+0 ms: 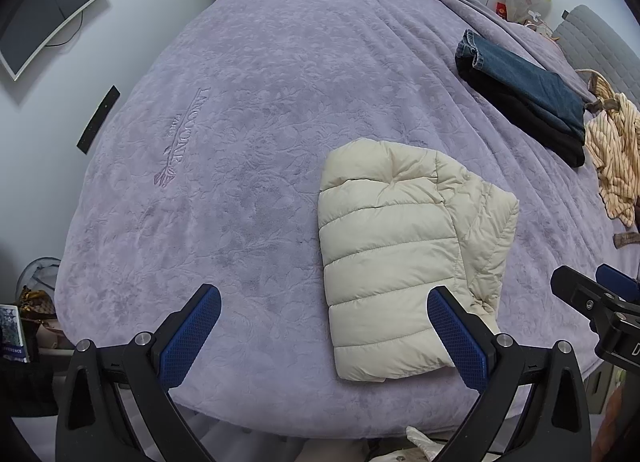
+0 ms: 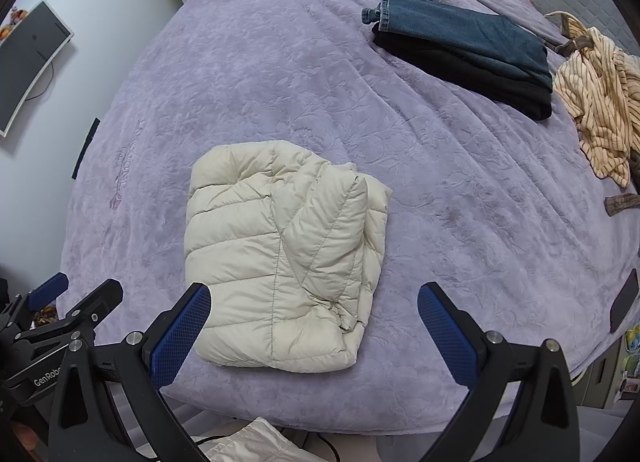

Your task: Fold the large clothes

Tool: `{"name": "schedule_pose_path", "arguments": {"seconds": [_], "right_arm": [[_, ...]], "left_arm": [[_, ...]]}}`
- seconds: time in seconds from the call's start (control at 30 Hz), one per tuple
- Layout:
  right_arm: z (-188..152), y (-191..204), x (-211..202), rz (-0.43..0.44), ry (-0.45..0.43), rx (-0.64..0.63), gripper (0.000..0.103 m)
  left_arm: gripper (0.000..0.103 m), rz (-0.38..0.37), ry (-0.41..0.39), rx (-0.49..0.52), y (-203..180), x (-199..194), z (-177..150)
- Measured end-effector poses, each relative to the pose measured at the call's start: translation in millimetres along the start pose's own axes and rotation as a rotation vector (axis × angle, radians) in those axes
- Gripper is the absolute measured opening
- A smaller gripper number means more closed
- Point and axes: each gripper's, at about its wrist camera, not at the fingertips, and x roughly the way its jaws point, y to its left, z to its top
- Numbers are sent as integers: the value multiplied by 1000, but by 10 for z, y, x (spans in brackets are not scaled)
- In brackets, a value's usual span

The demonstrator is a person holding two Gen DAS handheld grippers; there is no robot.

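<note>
The folded cream puffer jacket (image 2: pixel 284 258) lies on the bed (image 2: pixel 440 190), its long axis running up the frame, centre-left between the spread, empty right hand-held gripper (image 2: pixel 314 336), while the equally spread left hand-held gripper (image 1: pixel 324 338) sits further left.

Folded cream puffer jacket (image 2: pixel 286 258) lies on the lilac bedspread (image 2: pixel 440 198), right tongs (image 2: pixel 314 332) spread wide.

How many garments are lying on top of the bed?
4: a folded cream jacket near the front edge, folded jeans stacked on a folded black garment further back, and a crumpled striped garment at the right edge. More may be hidden.
</note>
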Motion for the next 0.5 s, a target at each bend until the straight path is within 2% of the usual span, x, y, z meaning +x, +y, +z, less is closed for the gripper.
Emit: {"name": "schedule_pose_path", "arguments": {"seconds": [0.5], "right_arm": [[-4,12,13,0,1,-1,103]], "left_arm": [[103,-3,1,-5,26,18,4]]}}
